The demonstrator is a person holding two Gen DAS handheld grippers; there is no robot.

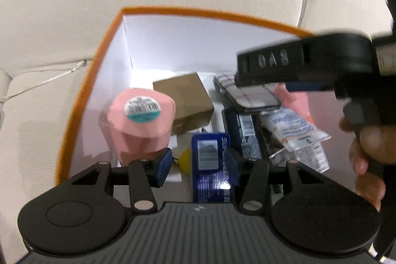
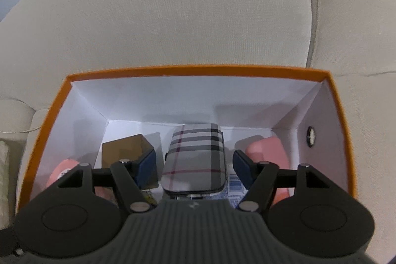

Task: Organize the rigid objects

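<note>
The orange-rimmed box sits on a beige sofa, and it is already quite full. Inside lie a pink roll, a brown cardboard box, a plaid case, a blue pack, a dark box with a barcode and a clear tube with blue print.

The left gripper is spread wide around the blue pack. One pad looks to be touching the pack's right edge, and the other pad is well apart from it. So it holds nothing tight yet. The right gripper is also spread wide, with the plaid case between its fingers. Neither pad touches the case in its own view.

Here is what could go wrong. The two grippers are very close together in one small box, so they could bump each other. The blue pack looks smooth and shiny, so it might slip out if it is pinched near its edge. The plaid case rests on top of other things, not flat on the bottom. A push could make it slide or tip, and that could shove the clear tube around. The sofa is soft, so pressing down hard might tilt the whole box.
</note>
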